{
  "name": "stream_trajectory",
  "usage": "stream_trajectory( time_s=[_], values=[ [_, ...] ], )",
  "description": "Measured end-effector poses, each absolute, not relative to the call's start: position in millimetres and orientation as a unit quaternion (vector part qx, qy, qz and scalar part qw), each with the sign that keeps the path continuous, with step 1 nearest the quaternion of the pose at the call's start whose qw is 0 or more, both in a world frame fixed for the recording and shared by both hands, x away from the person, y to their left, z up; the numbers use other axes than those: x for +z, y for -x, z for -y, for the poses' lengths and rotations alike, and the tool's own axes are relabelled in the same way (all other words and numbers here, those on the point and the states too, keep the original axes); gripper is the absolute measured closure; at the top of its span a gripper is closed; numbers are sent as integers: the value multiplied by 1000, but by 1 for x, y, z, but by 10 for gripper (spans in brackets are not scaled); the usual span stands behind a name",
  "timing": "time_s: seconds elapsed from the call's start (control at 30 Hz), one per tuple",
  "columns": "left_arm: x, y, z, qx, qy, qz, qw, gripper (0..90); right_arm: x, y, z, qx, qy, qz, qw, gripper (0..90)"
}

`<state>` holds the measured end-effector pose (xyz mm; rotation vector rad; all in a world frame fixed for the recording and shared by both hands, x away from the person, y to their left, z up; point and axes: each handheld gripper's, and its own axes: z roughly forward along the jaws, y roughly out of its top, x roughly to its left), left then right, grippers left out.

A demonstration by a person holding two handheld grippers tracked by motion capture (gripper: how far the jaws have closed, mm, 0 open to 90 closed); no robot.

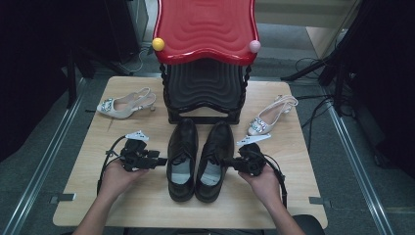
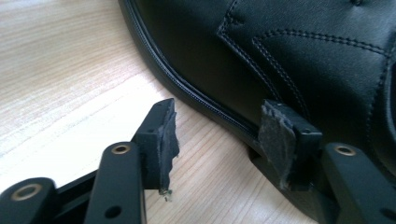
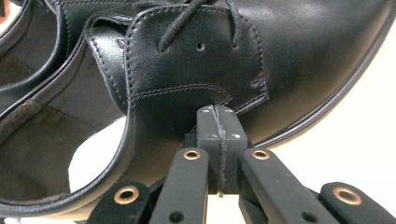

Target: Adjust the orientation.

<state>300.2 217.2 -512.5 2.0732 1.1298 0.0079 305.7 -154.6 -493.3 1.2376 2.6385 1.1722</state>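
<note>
A pair of black leather lace-up shoes is seen side by side at the middle of the wooden table [image 1: 147,205], toes pointing away from the person towards a black stool with a red seat [image 1: 205,27]. The left shoe [image 1: 182,159] is flanked by the left gripper [image 1: 160,161], whose jaws are seen in the left gripper view to stand apart, one pad over bare table and the other pad against the shoe's side just above the welt; nothing is clamped between them. The right shoe [image 1: 214,161] is met on its outer side by the right gripper [image 1: 226,162]. In the right gripper view its jaws are pressed fully together, pad against pad, with the tips set against the stitched quarter of the right shoe [image 3: 196,70] below the laces; no leather can be seen caught between them. A pale slingback heel [image 1: 125,104] with a jewelled toe lies on the far left of the table, and a matching one [image 1: 270,116] lies on the far right. No brand mark, label or legible writing can be made out on any shoe or on the stool.
</note>
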Motion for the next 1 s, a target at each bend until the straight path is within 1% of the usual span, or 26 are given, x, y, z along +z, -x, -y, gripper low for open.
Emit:
stream_trajectory(
  time_s=[0.07,0.17,0.33,0.4,0.53,0.67,0.77,0.93,1.0],
  values=[
    [-513,-300,-216,-6,-813,-442,379,512,-493,-307,152,372,-394,-841,3,900],
    [-513,-300,-212,-21,-815,-445,371,600,-493,-311,149,371,-391,-842,4,900],
    [-512,-300,-207,-54,-811,-443,379,817,-494,-314,147,376,-395,-838,-1,900],
    [-511,-299,-204,-55,-810,-441,382,890,-494,-315,148,377,-397,-837,-2,900],
    [-511,-299,-200,-52,-808,-446,382,899,-493,-317,148,380,-399,-834,-2,900],
    [-513,-298,-200,-61,-800,-452,389,900,-492,-318,150,383,-400,-833,-4,900],
    [-513,-295,-196,-71,-803,-442,392,900,-491,-319,151,383,-404,-831,5,900],
    [-511,-290,-187,-72,-811,-430,390,900,-489,-321,157,387,-416,-823,5,900],
    [-511,-288,-183,-73,-816,-422,389,900,-488,-322,160,390,-419,-820,12,900]
  ],
)
